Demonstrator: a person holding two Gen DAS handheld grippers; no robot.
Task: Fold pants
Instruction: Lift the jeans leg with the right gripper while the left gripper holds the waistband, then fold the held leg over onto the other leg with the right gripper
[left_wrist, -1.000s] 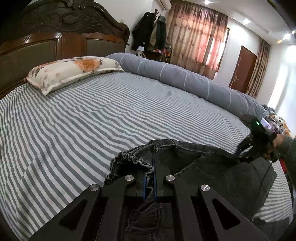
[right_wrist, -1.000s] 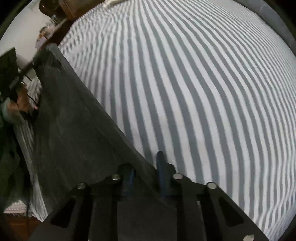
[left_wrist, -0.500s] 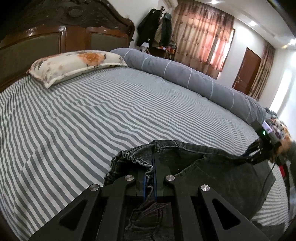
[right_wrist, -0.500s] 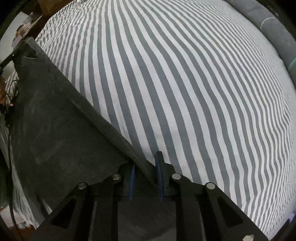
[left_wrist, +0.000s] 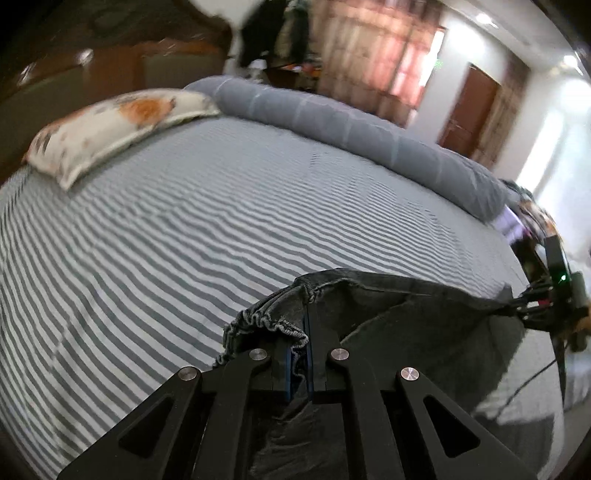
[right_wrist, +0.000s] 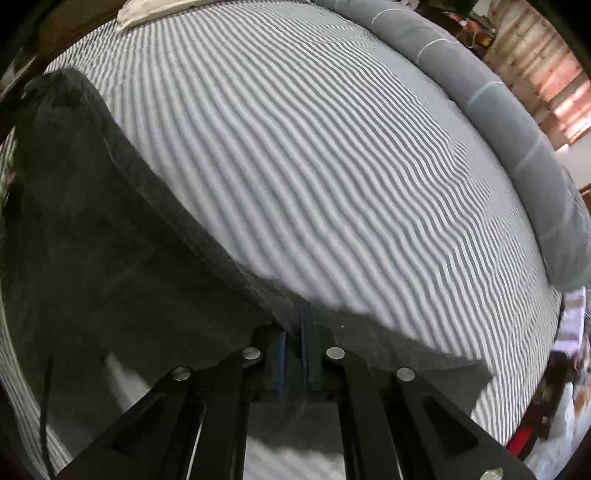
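Dark grey denim pants (left_wrist: 413, 332) hang stretched between both grippers above the striped bed. My left gripper (left_wrist: 300, 345) is shut on the gathered elastic waistband (left_wrist: 266, 323). In the left wrist view the right gripper (left_wrist: 517, 308) shows at the far right, pinching the other end of the taut top edge. In the right wrist view my right gripper (right_wrist: 293, 338) is shut on the edge of the pants (right_wrist: 110, 236), which stretch away to the upper left.
The bed has a grey and white striped sheet (left_wrist: 221, 221). A floral pillow (left_wrist: 110, 122) lies by the wooden headboard (left_wrist: 110, 62). A rolled grey duvet (left_wrist: 351, 122) runs along the far side. Curtains (left_wrist: 373, 55) and a brown door (left_wrist: 469, 107) stand beyond.
My right gripper closed its jaws on the pants edge and swung up and across, so the duvet came into its view. The left gripper rose a little, still holding the waistband.
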